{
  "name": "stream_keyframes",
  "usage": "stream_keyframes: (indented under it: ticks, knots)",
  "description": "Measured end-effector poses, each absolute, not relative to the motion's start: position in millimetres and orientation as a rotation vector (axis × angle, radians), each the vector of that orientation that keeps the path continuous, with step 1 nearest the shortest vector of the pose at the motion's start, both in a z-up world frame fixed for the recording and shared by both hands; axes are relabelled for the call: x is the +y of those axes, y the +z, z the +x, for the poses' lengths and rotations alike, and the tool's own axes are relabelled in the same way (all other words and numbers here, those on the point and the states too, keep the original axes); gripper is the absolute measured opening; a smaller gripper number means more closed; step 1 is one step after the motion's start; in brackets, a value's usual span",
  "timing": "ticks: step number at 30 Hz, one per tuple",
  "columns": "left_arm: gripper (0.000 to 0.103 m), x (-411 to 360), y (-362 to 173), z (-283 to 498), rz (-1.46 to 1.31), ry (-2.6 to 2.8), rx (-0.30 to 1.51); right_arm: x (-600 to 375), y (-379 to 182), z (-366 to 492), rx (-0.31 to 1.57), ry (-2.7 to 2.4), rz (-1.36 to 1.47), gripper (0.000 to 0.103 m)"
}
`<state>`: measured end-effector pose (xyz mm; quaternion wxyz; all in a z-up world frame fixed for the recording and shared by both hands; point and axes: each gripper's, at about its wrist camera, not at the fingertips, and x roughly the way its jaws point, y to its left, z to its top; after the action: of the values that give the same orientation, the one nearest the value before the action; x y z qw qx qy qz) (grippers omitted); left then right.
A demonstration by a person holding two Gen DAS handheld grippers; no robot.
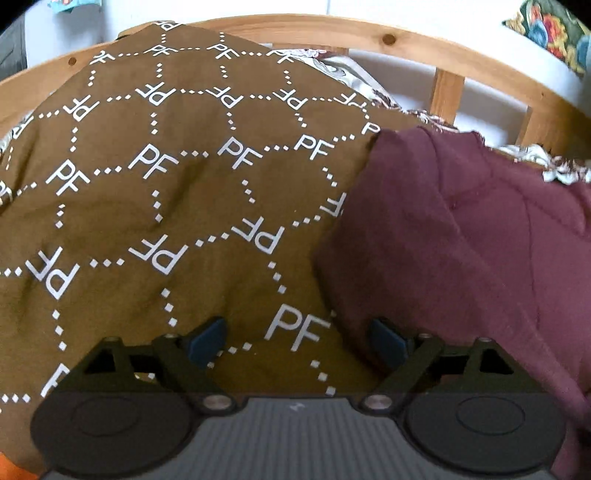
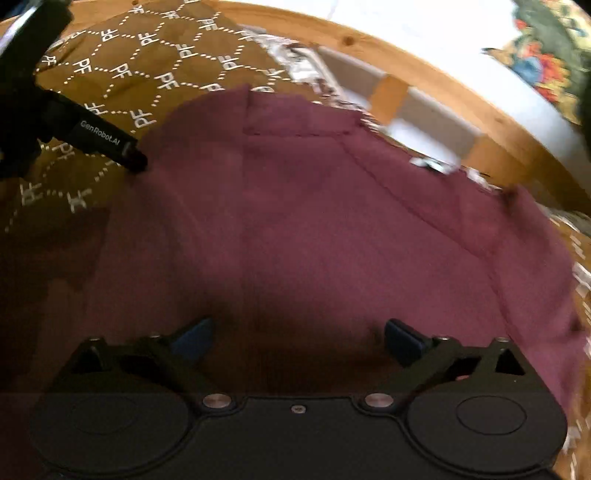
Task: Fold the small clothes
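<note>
A maroon garment [image 1: 461,240] lies spread on a brown cover printed with white "PF" letters [image 1: 166,184]. My left gripper [image 1: 299,332] hovers open over the garment's left edge, one blue pad above the brown cover and the other above the maroon cloth; nothing is between them. In the right wrist view the maroon garment [image 2: 314,221] fills the middle, its hem seam towards the far side. My right gripper [image 2: 299,332] stands wide open above it, holding nothing. The left gripper [image 2: 125,151] reaches in from the upper left, its tip at the garment's edge.
A curved wooden rail with slats [image 1: 388,37] borders the far side, also seen as the wooden rail [image 2: 424,81]. A floral cushion [image 1: 554,33] sits beyond it at the upper right. A patterned sheet [image 1: 343,70] peeks from under the brown cover [image 2: 147,48].
</note>
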<state>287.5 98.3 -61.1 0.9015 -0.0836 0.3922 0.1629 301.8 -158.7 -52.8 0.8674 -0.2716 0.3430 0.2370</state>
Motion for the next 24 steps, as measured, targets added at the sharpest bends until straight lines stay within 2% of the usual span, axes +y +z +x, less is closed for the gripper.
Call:
stream_keyframes:
  ticks: [14, 24]
  knots:
    - [0.1, 85.0, -50.3, 240.8, -0.135, 0.313, 0.857, -237.7, -51.2, 230.5, 0.716, 0.355, -0.535, 0.102]
    - [0.102, 70.3, -16.6, 183.9, -0.077, 0.237, 0.835, -259.6, -29.4, 192.5, 0.719, 0.306, -0.512, 0.102]
